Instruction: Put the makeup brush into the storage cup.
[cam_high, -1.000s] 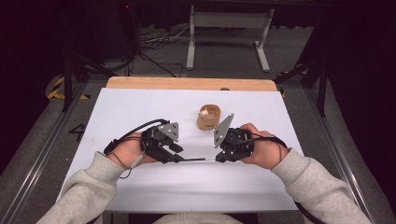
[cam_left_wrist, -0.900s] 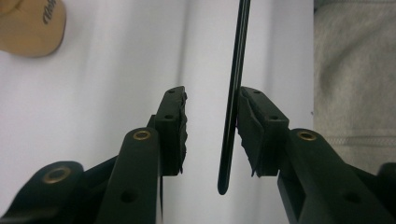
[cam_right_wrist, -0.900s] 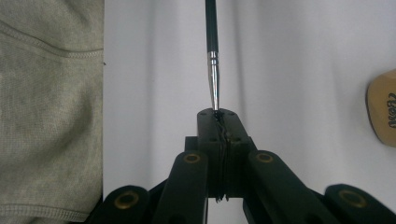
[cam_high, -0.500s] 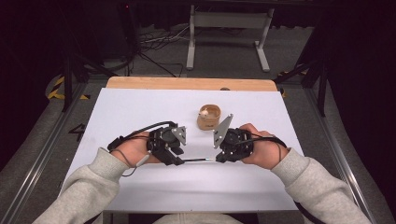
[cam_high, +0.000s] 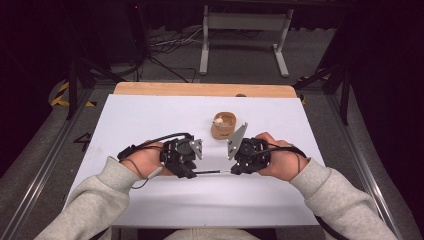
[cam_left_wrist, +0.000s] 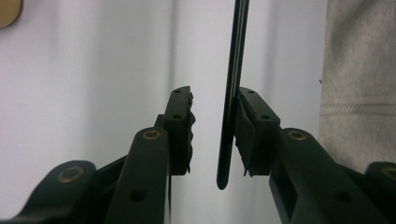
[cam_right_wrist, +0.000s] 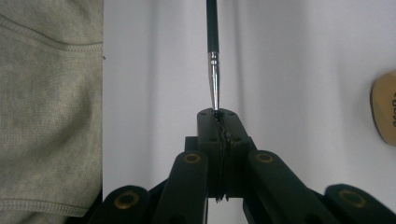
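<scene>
Seen from above, both grippers low over the white table (cam_high: 150, 120), facing each other, with a thin black brush (cam_high: 212, 172) stretched between them.

Left gripper (cam_high: 192, 172), at the left of the high view, held in the left hand (cam_high: 145, 160), grey sleeve (cam_high: 95, 200) behind it, cable (cam_high: 160, 140) looping back over the wrist. In the left gripper view, left gripper (cam_left_wrist: 212, 135) with jaws spread, a clear gap between the pads. Brush (cam_left_wrist: 233, 88) inside that gap, handle end down, lying against the right-hand pad (cam_left_wrist: 247, 135) and apart from the left-hand pad (cam_left_wrist: 182, 130). Rounded black handle tip reaching to about the base of the pads. Shaft running straight out ahead of the jaws and off the top edge. Grey sleeve (cam_left_wrist: 359, 79) beyond the jaws, on the right.

Beyond the gap between the two grippers, farther out on the table, a small wooden cup (cam_high: 223, 125) with a pale round bit inside; what that is, too small to tell.

Right gripper (cam_high: 234, 171) in the right hand (cam_high: 280, 160), grey plate (cam_high: 236, 141) on top tilted toward the cup. In the right gripper view, right gripper (cam_right_wrist: 218, 116) with jaws pressed together, pinching the brush (cam_right_wrist: 212, 56) at its working end. Silver ferrule (cam_right_wrist: 214, 84) rising right out of the closed tips, black handle continuing straight ahead past the top edge. Bristles hidden between the pads. Sleeve (cam_right_wrist: 46, 102) left of the jaws, cup (cam_right_wrist: 385, 107) edge to the right.
</scene>
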